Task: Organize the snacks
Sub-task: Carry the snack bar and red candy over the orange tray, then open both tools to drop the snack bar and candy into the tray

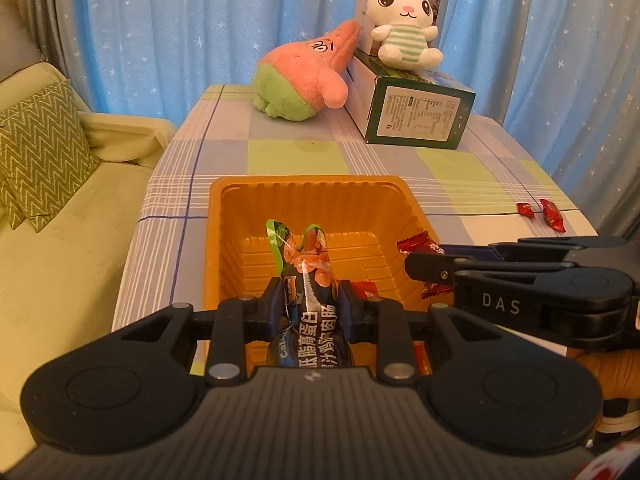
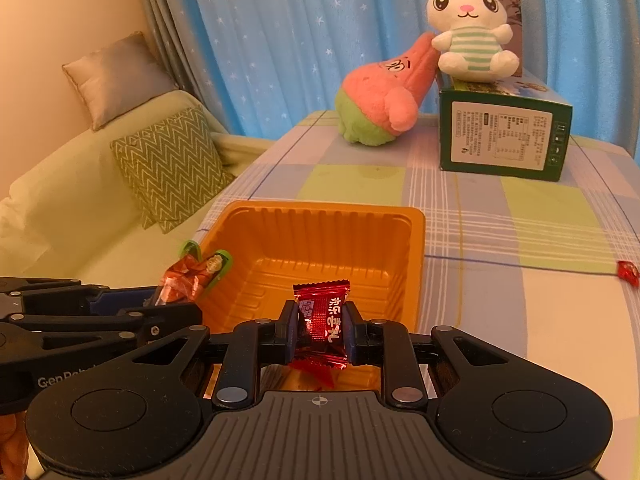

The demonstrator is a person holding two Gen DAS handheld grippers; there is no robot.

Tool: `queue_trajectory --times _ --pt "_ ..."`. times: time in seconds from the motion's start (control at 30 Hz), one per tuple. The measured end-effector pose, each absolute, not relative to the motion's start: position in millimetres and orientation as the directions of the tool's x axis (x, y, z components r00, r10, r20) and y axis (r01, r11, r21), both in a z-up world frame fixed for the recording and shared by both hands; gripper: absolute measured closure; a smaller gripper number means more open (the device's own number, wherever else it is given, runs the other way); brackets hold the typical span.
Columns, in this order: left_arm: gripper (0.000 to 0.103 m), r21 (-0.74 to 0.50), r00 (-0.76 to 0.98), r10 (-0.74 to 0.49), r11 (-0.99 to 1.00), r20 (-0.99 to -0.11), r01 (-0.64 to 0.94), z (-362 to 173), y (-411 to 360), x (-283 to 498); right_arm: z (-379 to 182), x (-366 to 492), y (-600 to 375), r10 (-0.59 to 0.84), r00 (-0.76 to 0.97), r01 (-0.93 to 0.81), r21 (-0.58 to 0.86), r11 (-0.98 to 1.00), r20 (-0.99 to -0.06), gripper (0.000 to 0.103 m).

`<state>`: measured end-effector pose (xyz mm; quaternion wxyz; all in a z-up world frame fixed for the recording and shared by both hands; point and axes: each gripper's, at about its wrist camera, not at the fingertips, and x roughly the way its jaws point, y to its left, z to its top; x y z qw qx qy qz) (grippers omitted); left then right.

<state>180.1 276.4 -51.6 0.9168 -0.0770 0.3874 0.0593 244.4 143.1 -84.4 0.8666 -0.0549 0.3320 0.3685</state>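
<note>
Each gripper was seen as a matte black body, ribbed down its centre and flanked by two large round housings with recessed discs. Folding linkage arms were pinned with silver rivets, and a small crosshair mark was printed on the central ridge. Blue pads were fitted inside the fingers of the left gripper (image 1: 308, 300) and the right gripper (image 2: 321, 330). White lettering, "DAS" and "GenRob", was read on their sides. A red-and-white patterned sleeve (image 1: 616, 460) was glimpsed at one corner.
</note>
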Motion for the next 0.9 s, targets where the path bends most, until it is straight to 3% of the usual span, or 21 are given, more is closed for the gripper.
queue_trajectory --times 0.9 --pt "0.074 -0.095 0.654 0.016 0.986 -0.757 -0.134 -83.5 298.3 235.3 -95.4 284.1 156.9 0.582 0.516 -0.645 0.162 0.747 -0.629 0.080"
